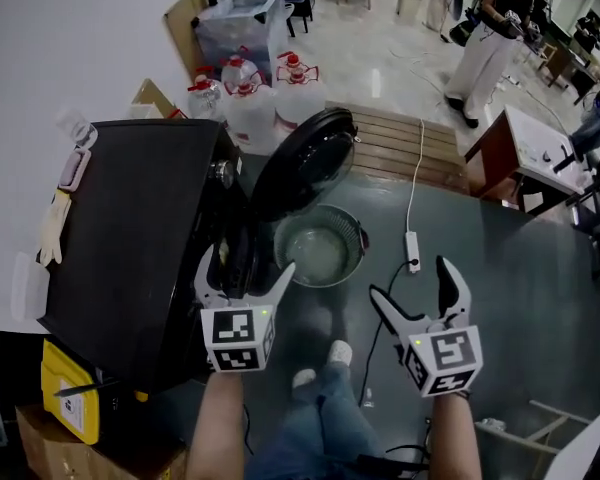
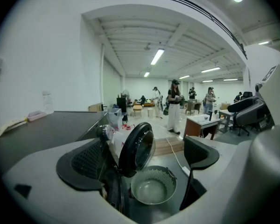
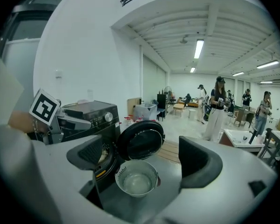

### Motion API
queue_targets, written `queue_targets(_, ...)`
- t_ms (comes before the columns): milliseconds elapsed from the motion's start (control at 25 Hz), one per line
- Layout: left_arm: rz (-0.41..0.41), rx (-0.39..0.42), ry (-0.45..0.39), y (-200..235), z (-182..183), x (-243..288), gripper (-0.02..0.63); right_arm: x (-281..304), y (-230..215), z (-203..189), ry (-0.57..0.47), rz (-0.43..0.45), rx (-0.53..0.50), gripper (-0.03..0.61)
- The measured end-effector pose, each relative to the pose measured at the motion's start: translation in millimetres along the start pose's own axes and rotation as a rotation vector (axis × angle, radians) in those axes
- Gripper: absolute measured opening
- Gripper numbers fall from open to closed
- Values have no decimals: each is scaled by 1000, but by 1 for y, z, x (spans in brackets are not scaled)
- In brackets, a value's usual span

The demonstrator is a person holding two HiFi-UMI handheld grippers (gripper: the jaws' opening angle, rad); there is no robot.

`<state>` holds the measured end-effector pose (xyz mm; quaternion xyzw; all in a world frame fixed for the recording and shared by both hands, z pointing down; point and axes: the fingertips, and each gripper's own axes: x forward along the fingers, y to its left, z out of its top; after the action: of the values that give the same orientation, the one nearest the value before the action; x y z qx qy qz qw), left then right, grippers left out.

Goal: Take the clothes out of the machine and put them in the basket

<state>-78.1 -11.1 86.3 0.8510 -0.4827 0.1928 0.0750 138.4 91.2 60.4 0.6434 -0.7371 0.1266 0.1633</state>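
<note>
- Black machine [image 1: 130, 238], centre left: door [image 1: 305, 163] open; pale clothes [image 3: 103, 156] apparently inside.
- Basket [image 1: 320, 253], frame centre: empty.
- Left hand-held gripper [image 1: 246, 266]: jaws apart, empty, at the opening. Advised: reach deep and pinch a thick fold.
- Right hand-held gripper [image 1: 410, 280]: jaws apart, empty.

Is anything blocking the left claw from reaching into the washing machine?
Nothing visible. The door is swung open, and the left claw is open right at the mouth of the washing machine.

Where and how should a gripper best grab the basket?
Probably its rim, from above on the near side: the basket stands upright and empty, so one of the jaws fits inside its thin wall; the open door crowds the far side.
</note>
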Motion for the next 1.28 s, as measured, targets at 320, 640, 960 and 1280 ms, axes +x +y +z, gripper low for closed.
queue_targets(320, -15, -12, 103, -22, -52, 64, 563, 60, -25, -55, 93, 67, 47, 511)
queue_targets(640, -48, -48, 219, -45, -139, 122, 561, 114, -64, -148, 184, -13, 150, 511)
queue_targets(960, -16, -100, 299, -33, -229, 167, 546, 179, -62, -239, 261, 21, 182, 509)
queue_targets(1280, 29, -64, 385, -21, -300, 190, 525, 224, -47, -308, 303, 83, 166, 499)
